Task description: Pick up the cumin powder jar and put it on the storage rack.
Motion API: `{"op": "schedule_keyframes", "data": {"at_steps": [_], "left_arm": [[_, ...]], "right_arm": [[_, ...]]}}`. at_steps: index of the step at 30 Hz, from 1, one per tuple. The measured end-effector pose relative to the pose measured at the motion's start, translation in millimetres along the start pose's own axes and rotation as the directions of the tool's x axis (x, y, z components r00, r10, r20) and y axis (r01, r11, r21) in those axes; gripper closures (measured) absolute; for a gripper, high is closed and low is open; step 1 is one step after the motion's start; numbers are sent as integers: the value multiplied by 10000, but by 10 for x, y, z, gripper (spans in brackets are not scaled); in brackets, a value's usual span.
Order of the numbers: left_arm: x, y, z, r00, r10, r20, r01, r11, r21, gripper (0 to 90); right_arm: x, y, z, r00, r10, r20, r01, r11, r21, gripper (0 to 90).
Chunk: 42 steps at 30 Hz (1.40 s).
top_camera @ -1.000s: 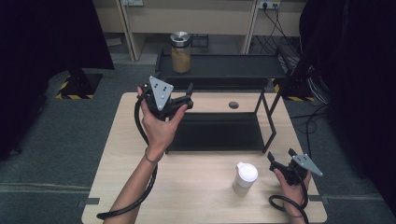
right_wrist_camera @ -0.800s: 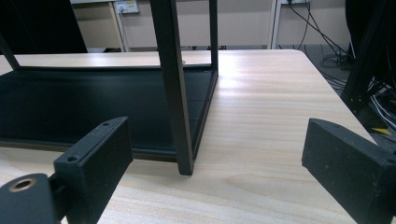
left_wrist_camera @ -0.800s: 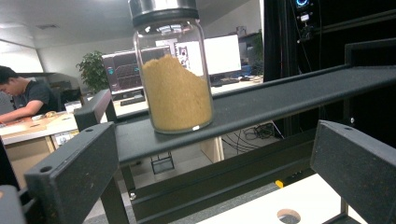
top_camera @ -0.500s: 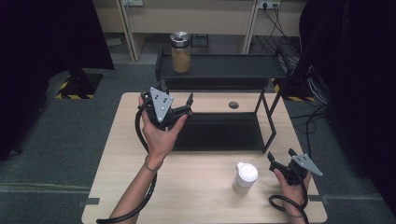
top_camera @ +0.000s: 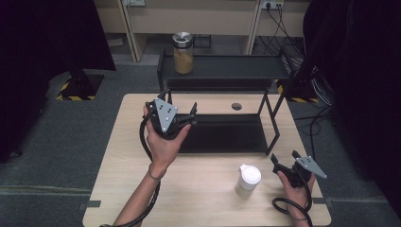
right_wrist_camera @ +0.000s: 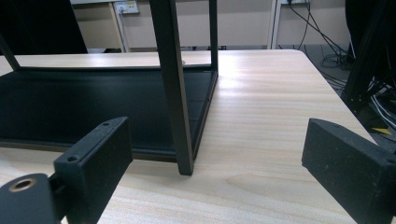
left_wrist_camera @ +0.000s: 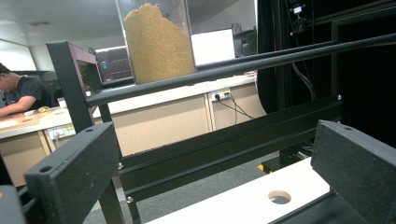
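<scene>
The left hand [top_camera: 163, 137] reaches in from the table's 7 o'clock edge, forearm stretched up and forward, wrist bent back a little, fingers wrapped around the body of the left gripper [top_camera: 191, 113]. It holds the tool above the left end of the black rack [top_camera: 222, 71], with the grey plate facing up and the jaws pointing toward 2 o'clock. In the left gripper view the two black jaws stand wide apart with nothing between them, aimed level at the rack's top rail; the glass jar [left_wrist_camera: 156, 39] of tan grains sits beyond that rail, toward 11 o'clock in that view.

In the high view that jar [top_camera: 182, 53] stands upright on the rack's top shelf at its left end, at about 12 o'clock from the left gripper and apart from it.

The right hand [top_camera: 295, 182] rests low on the wooden table [top_camera: 198, 203] near its 4 o'clock corner, wrist on the surface, cable looped beside it. The right gripper [top_camera: 279, 164] points toward 10 o'clock. In the right gripper view its jaws are parted and empty, looking along the tabletop at the rack's front right leg [right_wrist_camera: 175, 93] and bottom tray.

A white lidded cup [top_camera: 248, 179] stands upright on the table just at 9 o'clock of the right gripper, not touching it.
</scene>
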<state>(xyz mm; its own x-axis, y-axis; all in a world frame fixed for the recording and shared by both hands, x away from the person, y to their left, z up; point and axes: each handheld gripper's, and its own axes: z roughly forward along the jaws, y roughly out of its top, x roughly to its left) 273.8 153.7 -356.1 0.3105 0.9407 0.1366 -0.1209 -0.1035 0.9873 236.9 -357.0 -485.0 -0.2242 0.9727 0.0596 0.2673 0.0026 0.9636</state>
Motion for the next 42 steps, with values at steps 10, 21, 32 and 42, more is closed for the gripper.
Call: {"op": "schedule_keyframes", "data": {"at_steps": [10, 21, 32, 42], "left_arm": [[-19, -169, -84, 9998, -151, 120, 150, 9998, 151, 2], [-79, -405, -172, 9991, -331, 272, 328, 9994, 124, 9], [-125, -568, -208, 9984, -435, 361, 419, 9982, 436, 9], [-155, -732, -234, 9969, -637, 459, 596, 9945, 857, 9]], "right_arm": [[0, 0, 0, 10000, -3, 2, 3, 10000, 0, 89], [0, -2, -1, 10000, -6, -3, 6, 10000, -12, 89], [1, -2, -1, 10000, -22, -3, 22, 10000, -12, 89], [3, -1, 0, 10000, -39, -3, 39, 10000, -3, 89]]}}
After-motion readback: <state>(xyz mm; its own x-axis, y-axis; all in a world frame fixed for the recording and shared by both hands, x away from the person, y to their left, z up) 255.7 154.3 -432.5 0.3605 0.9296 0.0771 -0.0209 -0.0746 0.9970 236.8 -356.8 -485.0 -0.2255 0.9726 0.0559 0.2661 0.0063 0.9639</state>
